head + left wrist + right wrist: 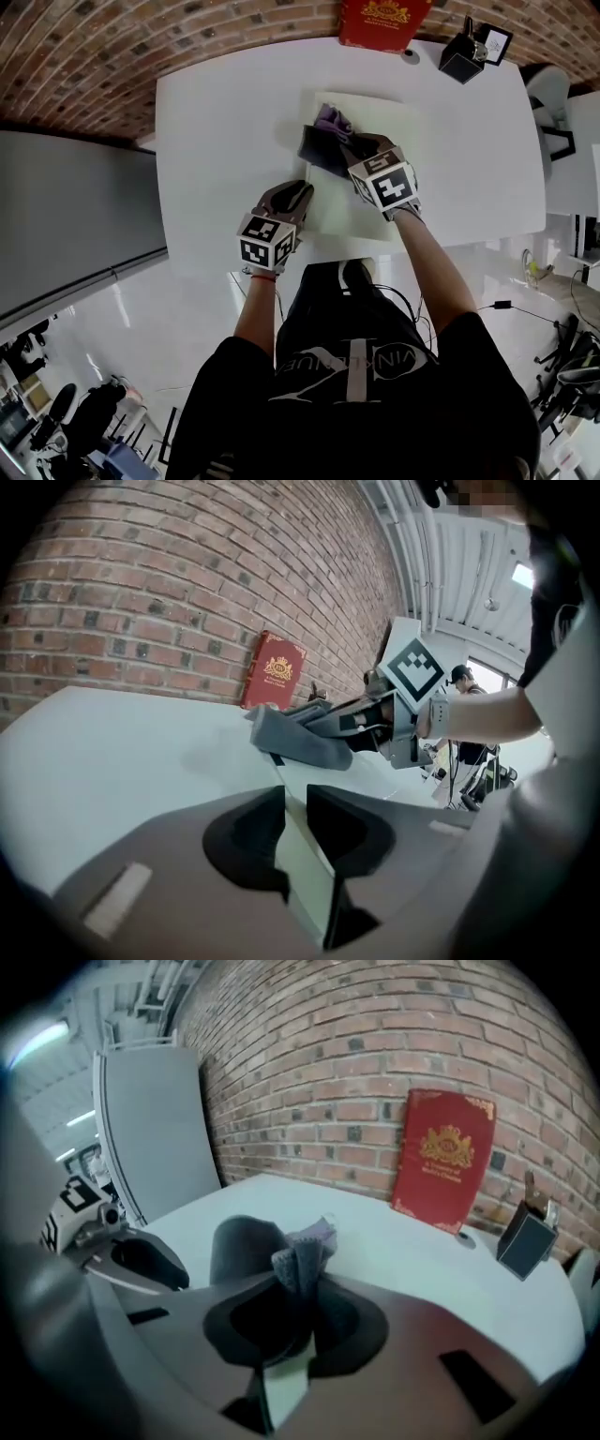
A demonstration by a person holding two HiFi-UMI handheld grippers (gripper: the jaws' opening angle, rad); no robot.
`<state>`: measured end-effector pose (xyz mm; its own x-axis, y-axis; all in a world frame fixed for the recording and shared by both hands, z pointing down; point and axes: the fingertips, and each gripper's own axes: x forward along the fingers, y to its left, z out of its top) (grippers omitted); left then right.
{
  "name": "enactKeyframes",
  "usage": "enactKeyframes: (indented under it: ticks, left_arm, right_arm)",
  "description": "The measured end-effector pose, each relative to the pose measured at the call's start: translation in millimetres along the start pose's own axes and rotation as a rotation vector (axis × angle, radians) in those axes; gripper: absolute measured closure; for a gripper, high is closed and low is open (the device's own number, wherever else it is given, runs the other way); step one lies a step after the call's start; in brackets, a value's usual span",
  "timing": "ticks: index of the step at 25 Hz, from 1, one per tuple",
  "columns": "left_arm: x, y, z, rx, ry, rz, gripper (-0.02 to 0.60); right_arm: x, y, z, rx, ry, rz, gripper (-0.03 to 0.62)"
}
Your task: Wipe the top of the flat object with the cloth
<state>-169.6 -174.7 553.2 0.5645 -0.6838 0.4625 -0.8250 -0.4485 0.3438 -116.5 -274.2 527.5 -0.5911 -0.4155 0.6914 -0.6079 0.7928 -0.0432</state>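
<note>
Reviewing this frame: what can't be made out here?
- Head view: the board surface under the cloth is covered.
- Head view: the right gripper covers its own jaws.
- Every view: the red book title is too small.
- Head view: the black box contents are too small.

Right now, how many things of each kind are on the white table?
Red book: 1
Black holder: 1
Small round disc: 1
Cloth: 1
White flat board: 1
Total: 5
</note>
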Motion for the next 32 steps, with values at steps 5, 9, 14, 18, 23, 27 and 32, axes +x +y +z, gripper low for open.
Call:
enactKeyframes:
  ticks: [5,9,14,18,23,27,32]
  left_arm:
    - [0,2,-1,-0.038,-0.005,0.024,0.502]
    - [-1,2,-1,-0.049,-0.011,0.041,0.502]
    - [0,3,-2,-0.080,-0.023,0.062,0.503]
    - [2,-1,-2,-0.080,-0.018,0.090,0.505]
    - [2,-3,-2,-0.092,-0.042,0.123,0.505]
    - [-4,-8,1,-0.115,-0.101,0.096,0.488]
    - [-26,-10,-6,-0.133,-0.129,0.119,0.483]
  right_arm:
    - [-20,-20,-21,-0.038,0.028,-0.049,0.536]
    - [-44,-41,-43,-0.019,0.042,-0.092,0.536]
    - [-73,-66,-68,0.024,0.040,-0.139,0.536]
    - [-93,-81,-84,0.045,0.043,-0.175,0.536]
    - [-121,-96,-90,0.023,0.016,-0.238,0.536]
    - [-143,-81,-65,0.021,-0.080,-0.193,0.536]
    - [-139,-33,-20,-0.013,-0.173,-0.058,0.536]
